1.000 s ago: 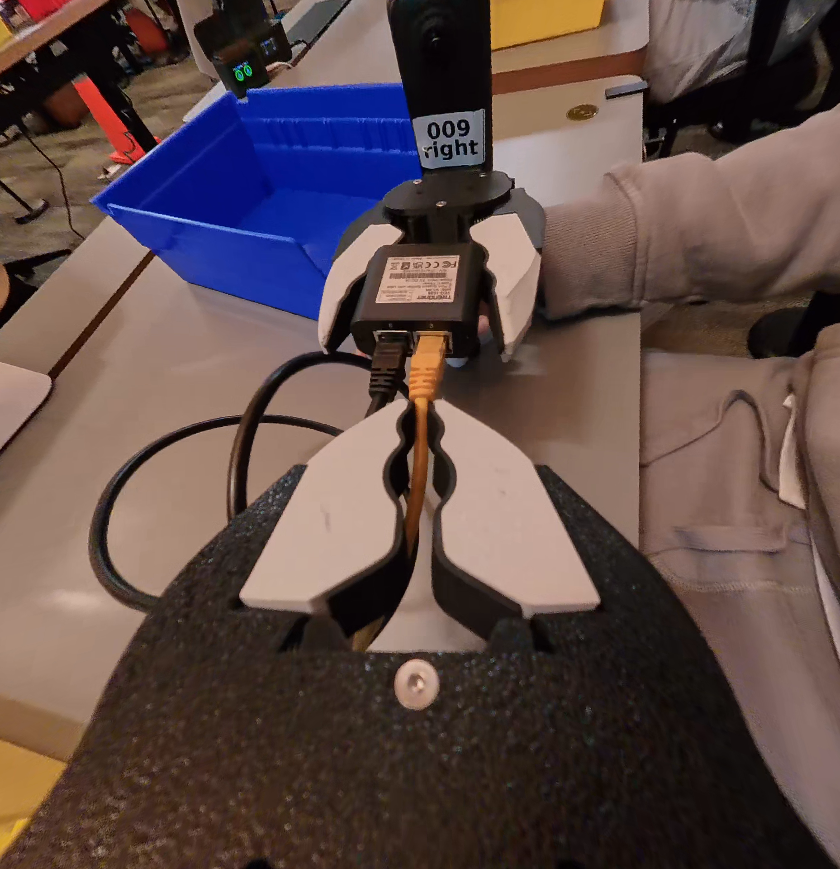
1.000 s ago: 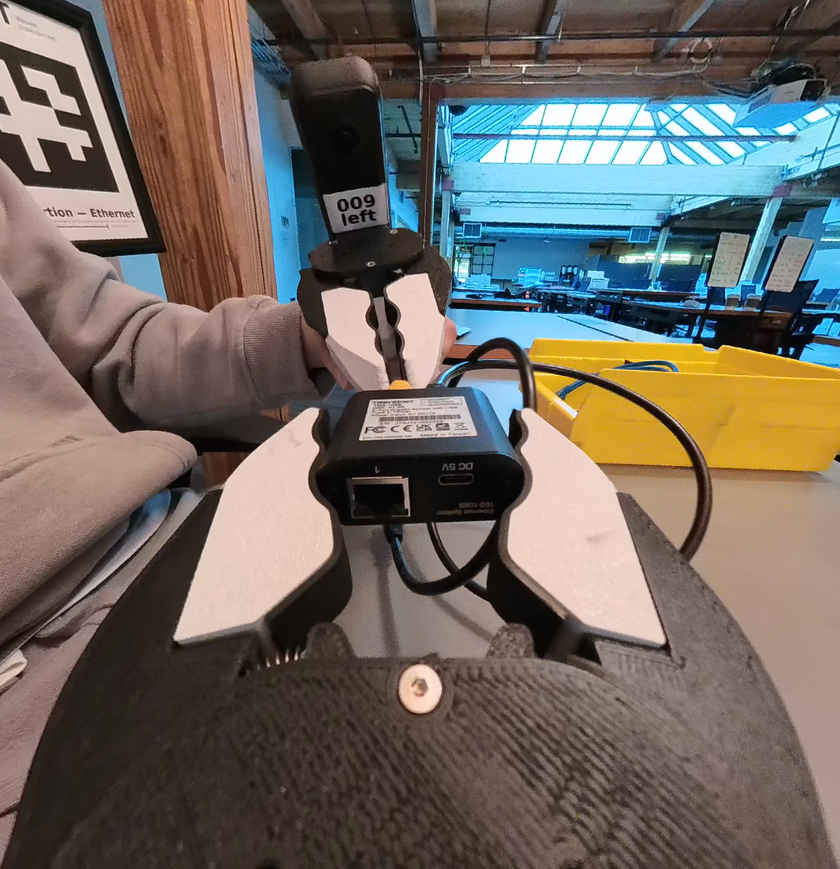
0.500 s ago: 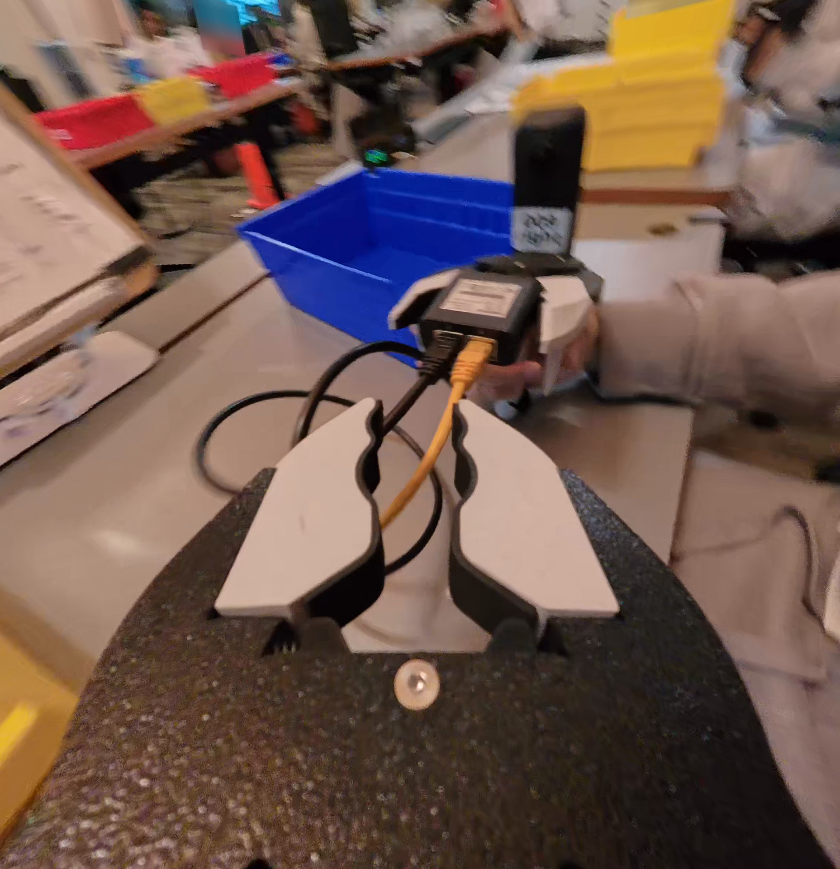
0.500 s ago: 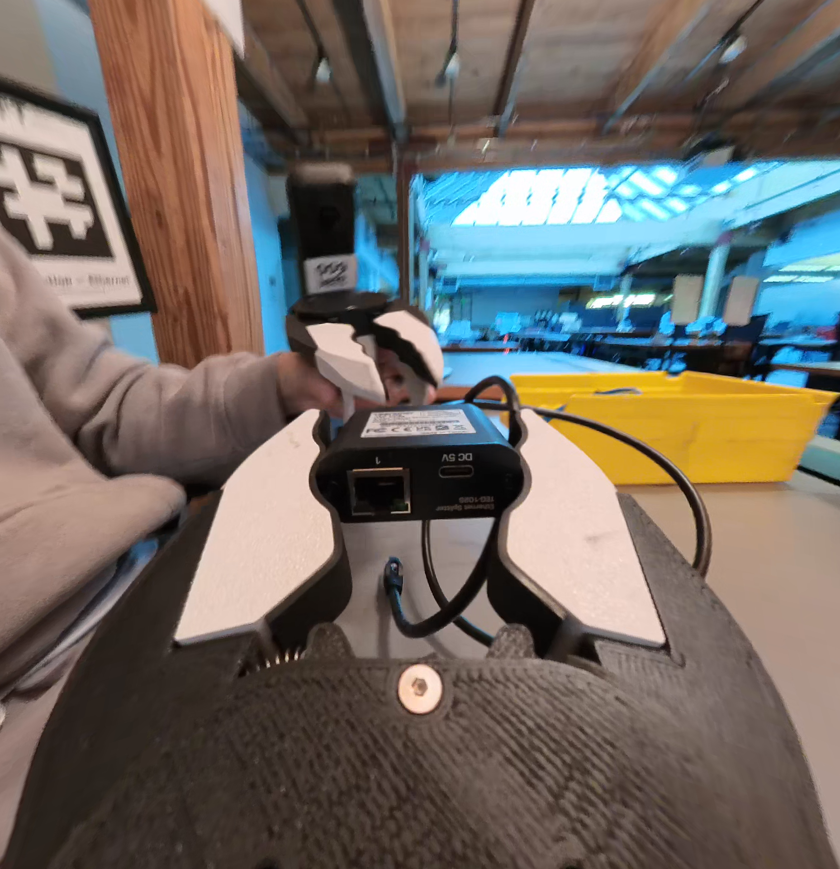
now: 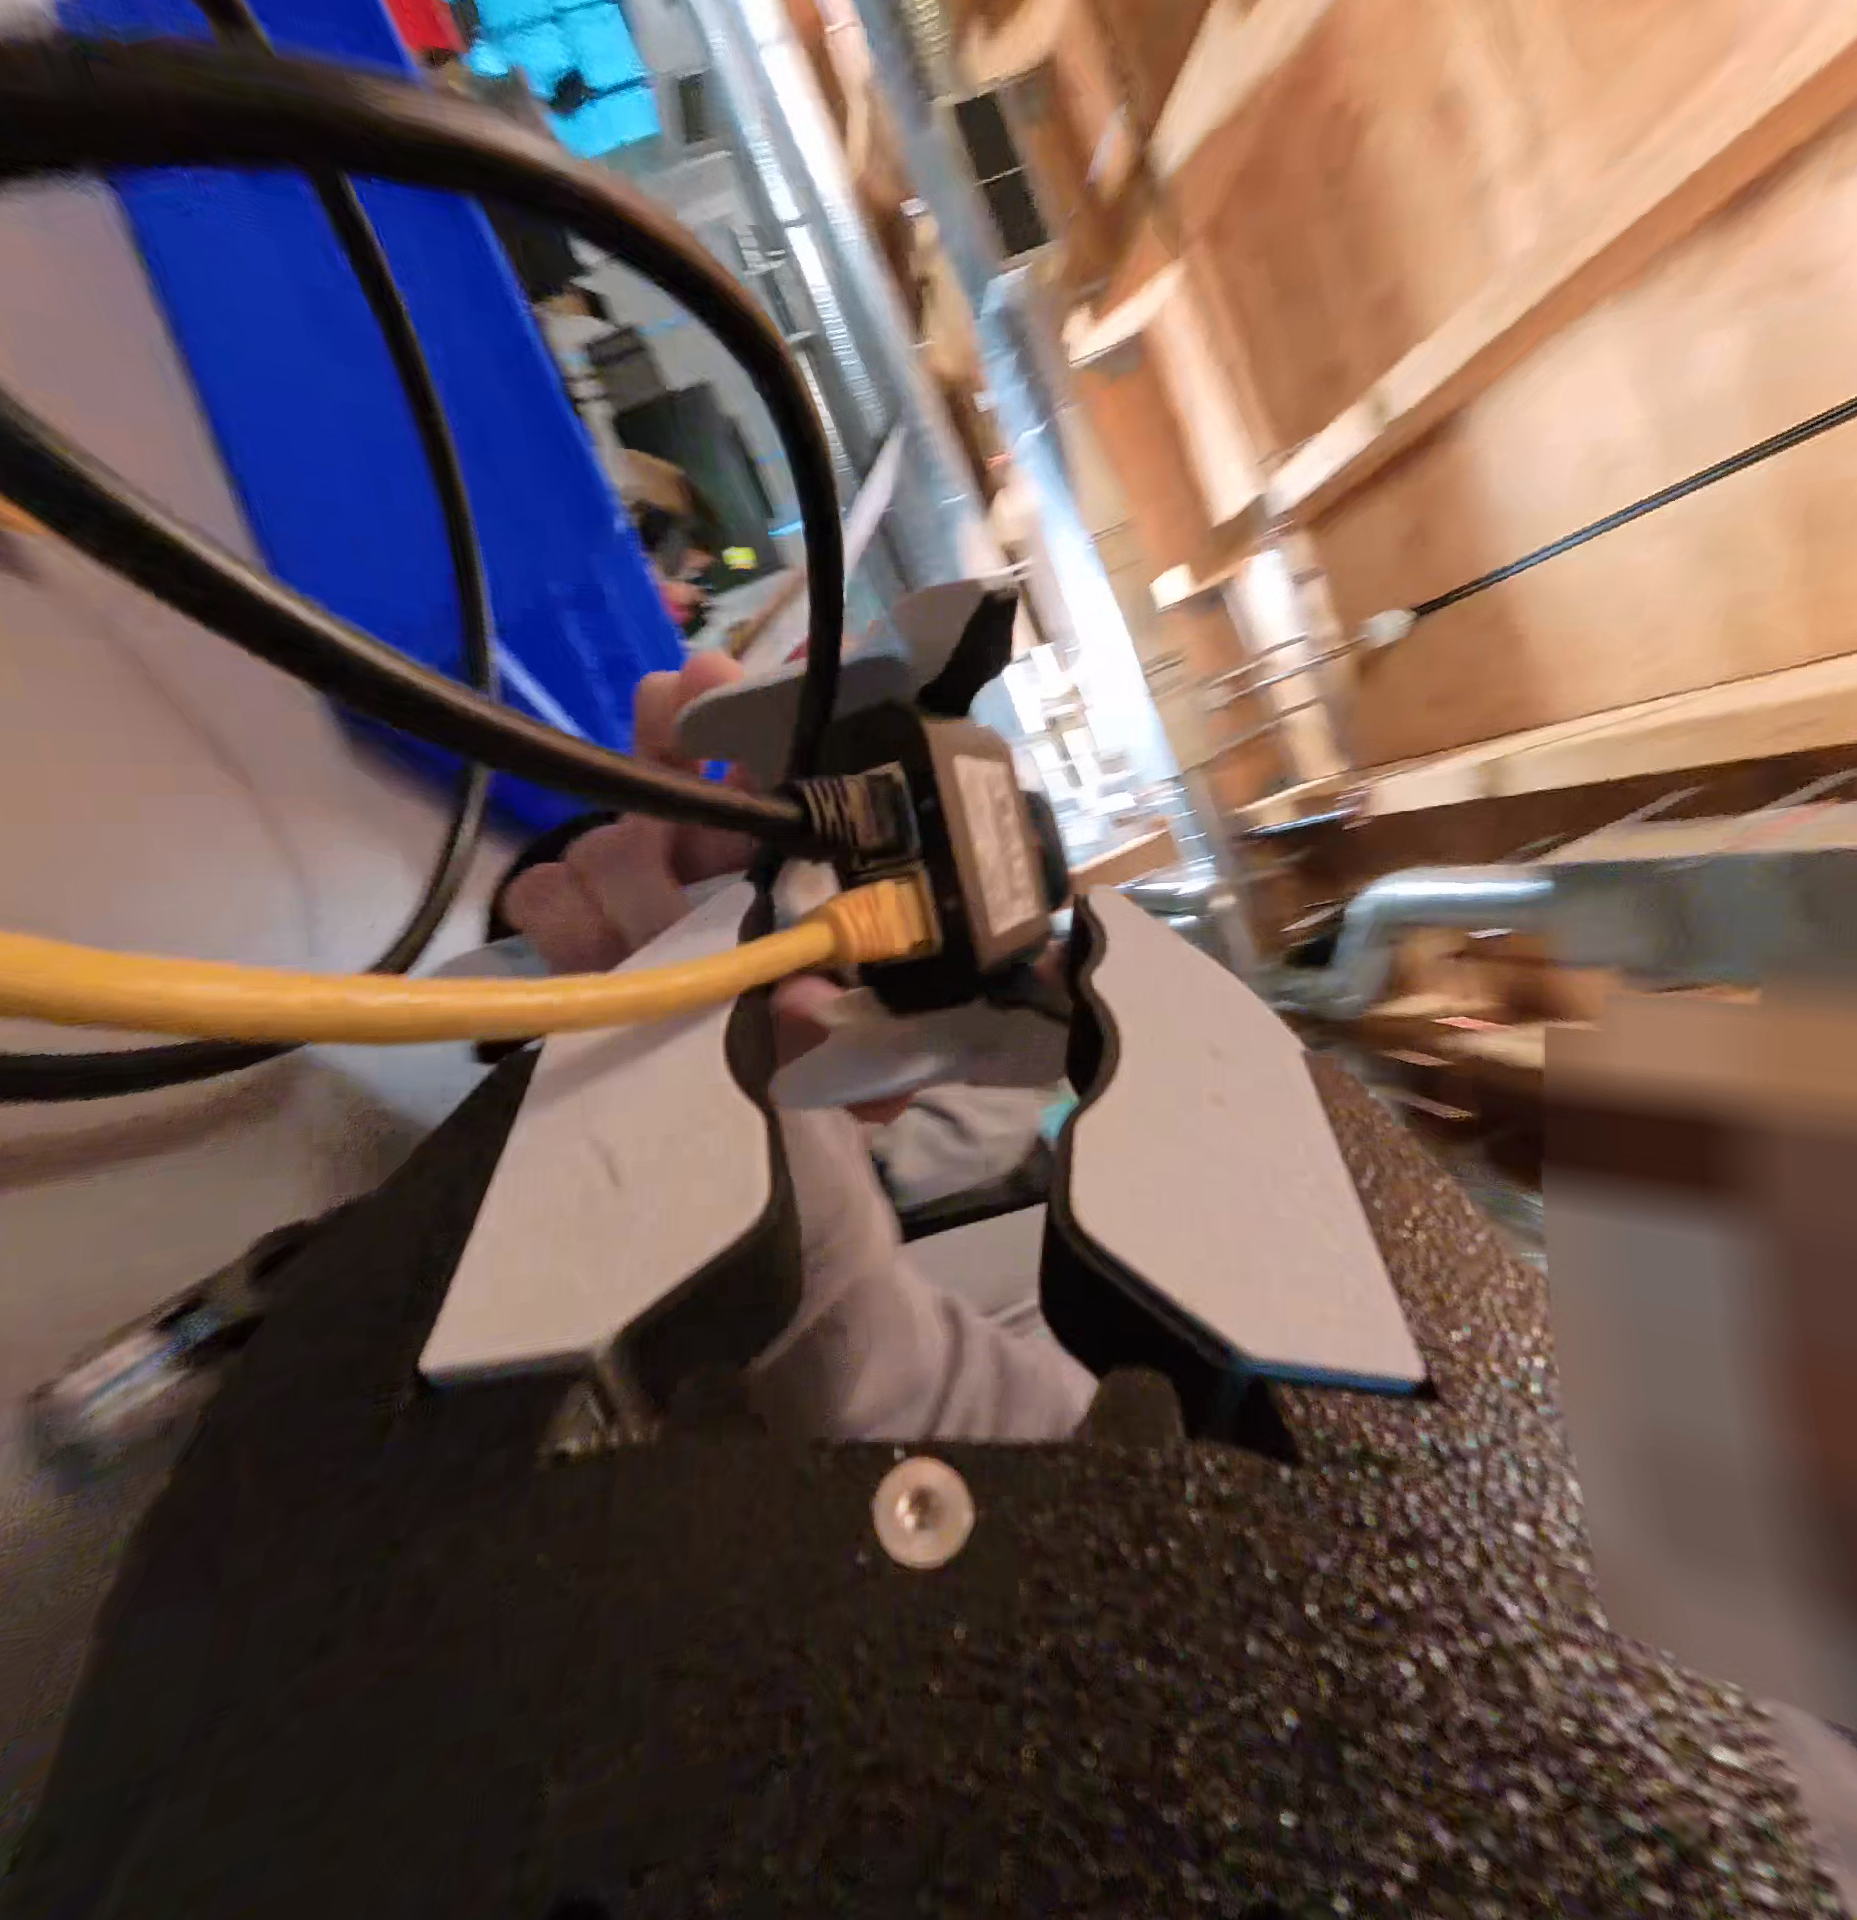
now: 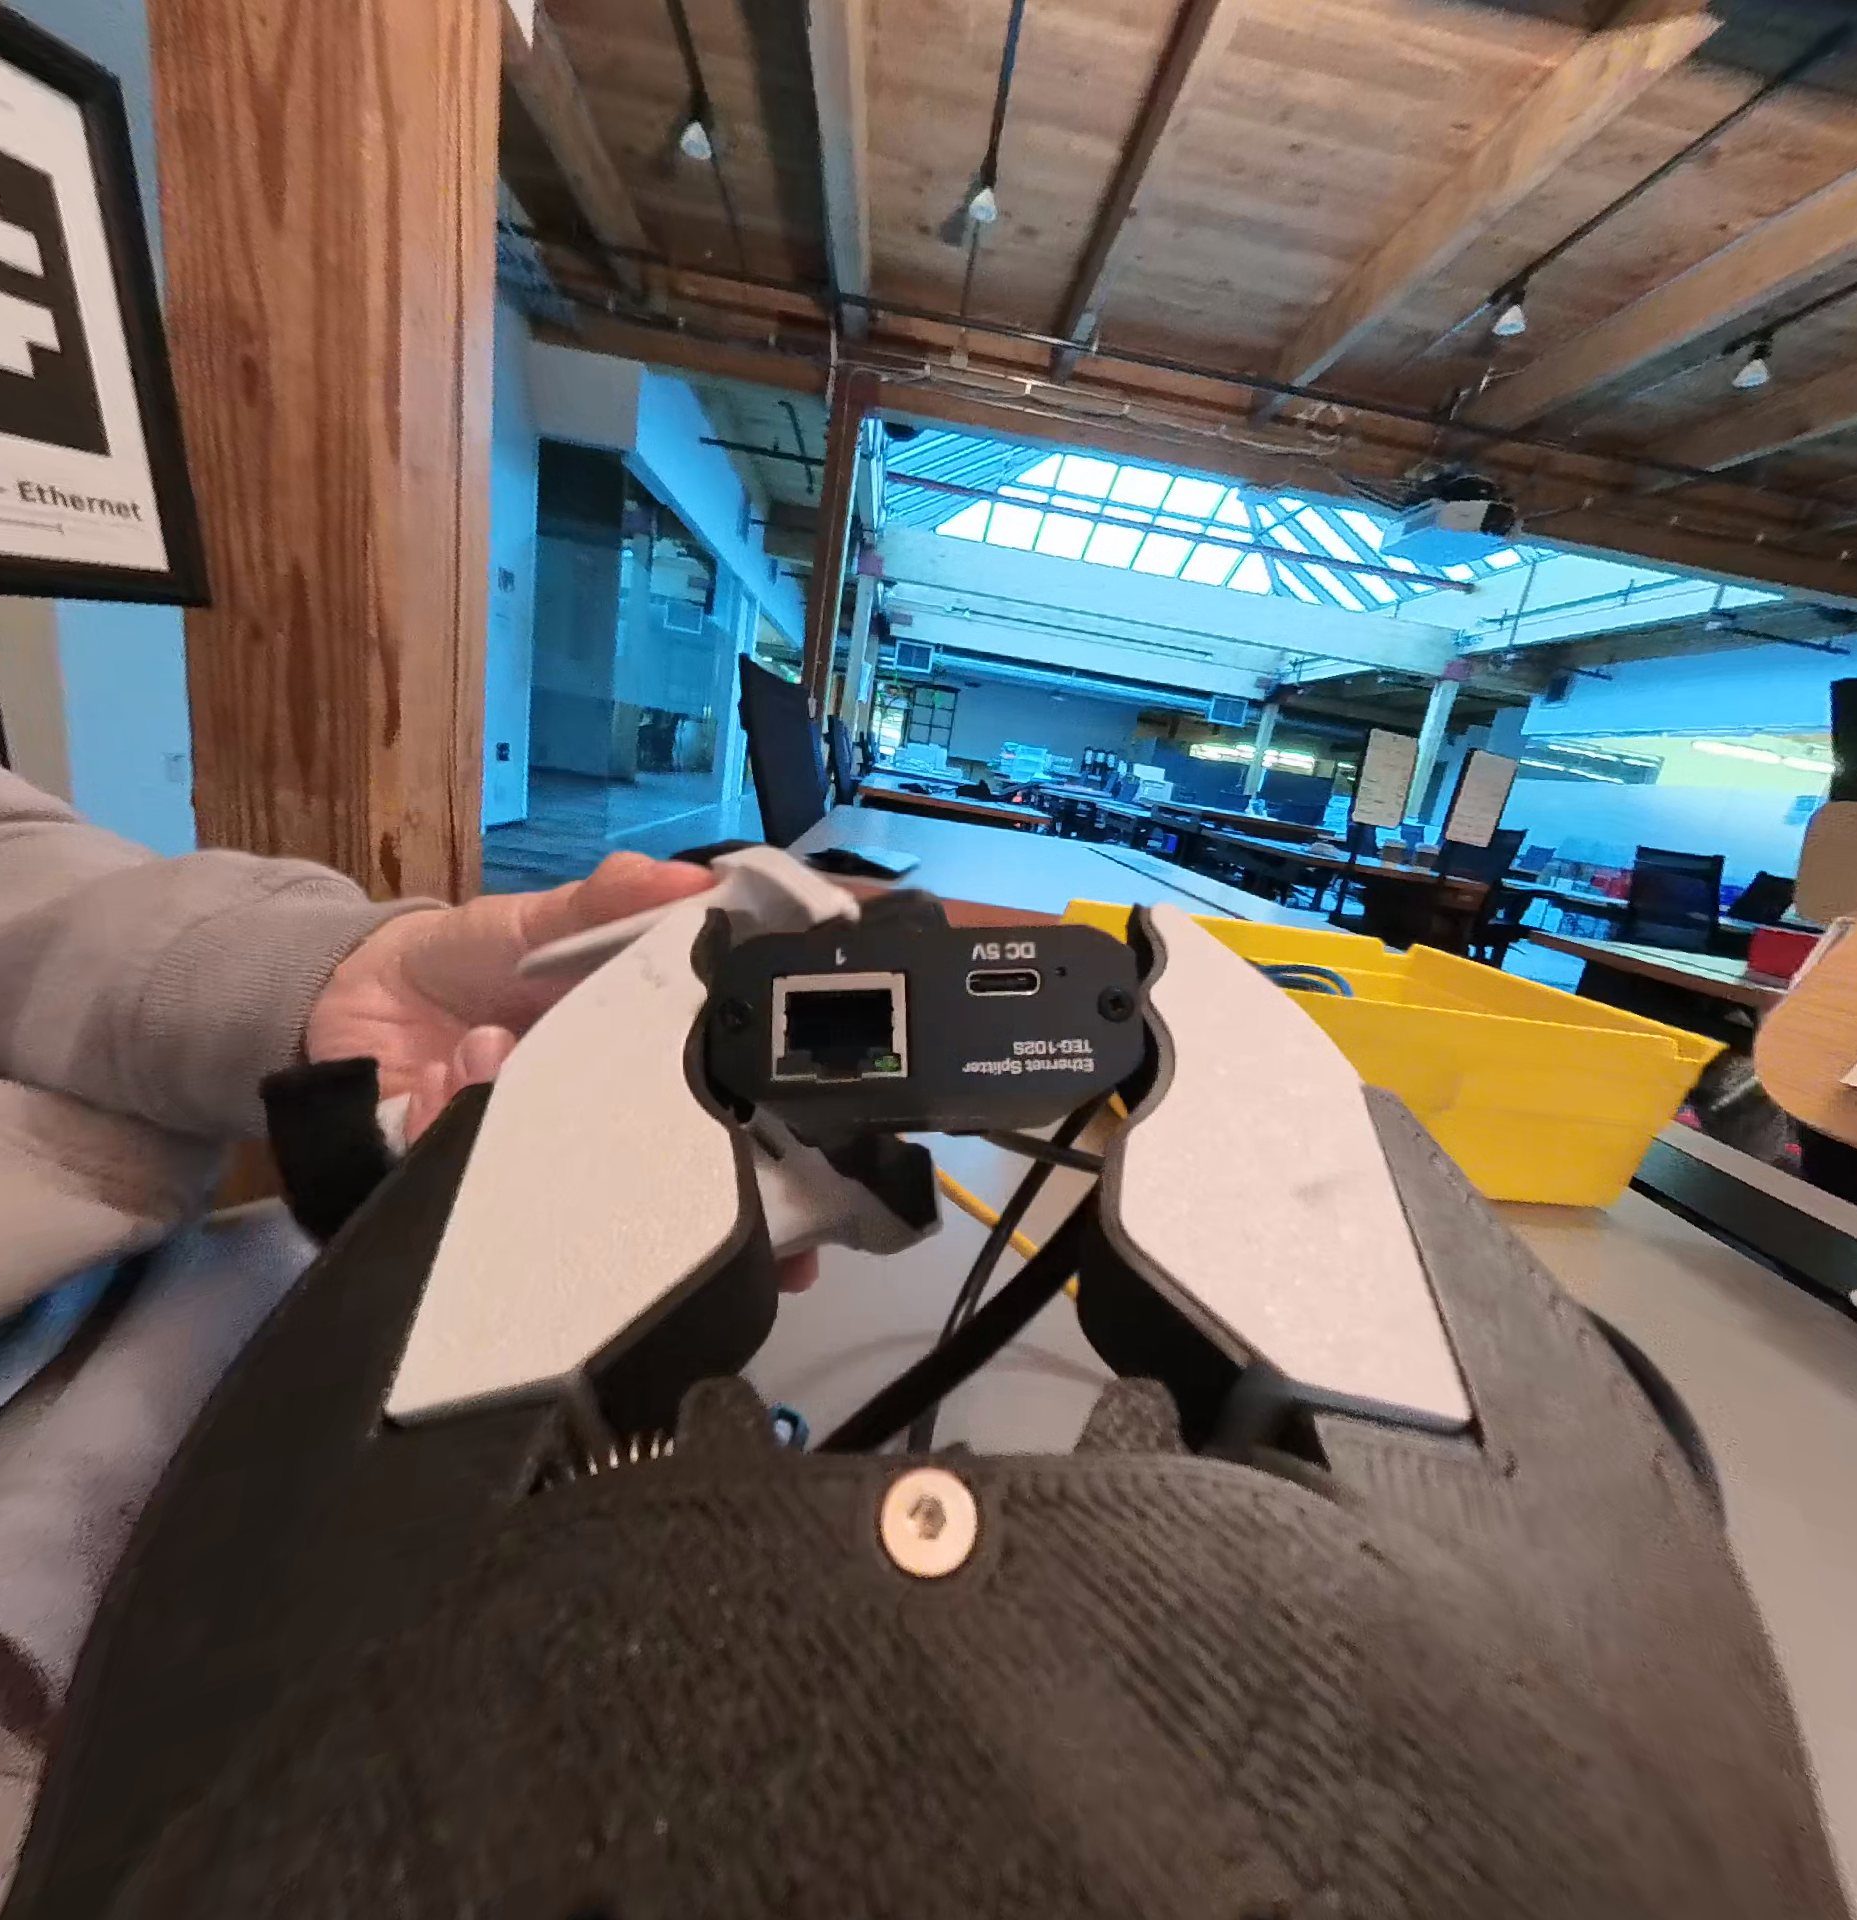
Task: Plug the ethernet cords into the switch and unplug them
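Observation:
My right gripper (image 6: 924, 940) is shut on the black switch (image 6: 924, 1029) and holds it above the table; its empty port and power socket face the camera. In the left wrist view the switch (image 5: 981, 862) shows with the black cord's plug (image 5: 851, 816) and the yellow cord's plug (image 5: 888, 925) both in its ports. My left gripper (image 5: 919, 920) is open and rolled on its side, its fingertips either side of the switch's corded end and gripping nothing. Its fingers (image 6: 789, 883) show above and below the switch in the right wrist view.
A yellow bin (image 6: 1475, 1070) stands on the grey table (image 6: 1682, 1351) to the right. A blue bin (image 5: 332, 416) is behind the cord loops. A wooden post (image 6: 321, 416) and a framed sign (image 6: 51, 312) are at the left. A person's hand (image 6: 436, 997) holds the left gripper. My two grippers' fingertips are within a few centimetres of each other.
My left gripper has let go of the yellow cord, opened, rolled on its side and moved up to the switch. The right gripper has raised the switch, both cords still plugged in.

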The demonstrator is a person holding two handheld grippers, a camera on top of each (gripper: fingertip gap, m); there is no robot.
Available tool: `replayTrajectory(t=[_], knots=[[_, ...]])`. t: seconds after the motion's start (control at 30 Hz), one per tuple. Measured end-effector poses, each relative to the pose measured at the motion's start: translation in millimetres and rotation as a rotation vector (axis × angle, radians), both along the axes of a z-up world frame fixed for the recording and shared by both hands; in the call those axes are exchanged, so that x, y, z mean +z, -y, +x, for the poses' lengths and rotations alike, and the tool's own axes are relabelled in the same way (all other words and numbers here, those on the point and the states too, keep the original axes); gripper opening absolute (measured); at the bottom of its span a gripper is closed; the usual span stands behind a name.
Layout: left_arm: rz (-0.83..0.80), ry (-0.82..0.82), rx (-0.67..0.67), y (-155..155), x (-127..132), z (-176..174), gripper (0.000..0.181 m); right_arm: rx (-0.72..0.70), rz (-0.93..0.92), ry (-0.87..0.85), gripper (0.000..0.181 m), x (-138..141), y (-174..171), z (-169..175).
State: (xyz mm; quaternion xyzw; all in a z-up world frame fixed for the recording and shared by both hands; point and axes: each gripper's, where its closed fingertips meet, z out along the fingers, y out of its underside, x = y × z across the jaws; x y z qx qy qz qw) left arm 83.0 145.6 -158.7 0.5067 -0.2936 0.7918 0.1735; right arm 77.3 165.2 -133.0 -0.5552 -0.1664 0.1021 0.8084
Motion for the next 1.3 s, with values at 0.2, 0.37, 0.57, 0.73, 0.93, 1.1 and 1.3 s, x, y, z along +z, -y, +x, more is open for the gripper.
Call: replayTrajectory(t=[0.2, 0.37, 0.57, 0.73, 0.93, 1.1, 1.3], knots=[[-0.059, 0.039, -0.073, 7, 3, 2, 0.034, 0.007, -0.06, 0.081, 0.073, -13, -9, -11], [0.255, 0.026, -0.246, 4, -10, -11, 0.025, 0.042, -0.326, 0.337, 0.079, -37, -1, -20], [0.58, 0.011, -0.532, -6, -11, -36, 0.025, 0.017, -0.426, 0.54, 0.08, -42, 4, -28], [0.685, -0.029, -0.72, -2, -13, -49, 0.025, 0.005, -0.417, 0.661, 0.071, -48, 1, -35], [0.704, -0.028, -0.801, 0, -12, -50, 0.025, 0.01, -0.419, 0.658, 0.075, -41, 4, -37], [0.765, -0.051, -0.772, -8, -17, -39, 0.024, -0.051, -0.431, 0.691, 0.07, -48, -3, -28], [0.669, -0.019, -0.345, -35, 3, 12, 0.028, -0.354, -0.399, 0.599, 0.067, -35, -25, 13]])
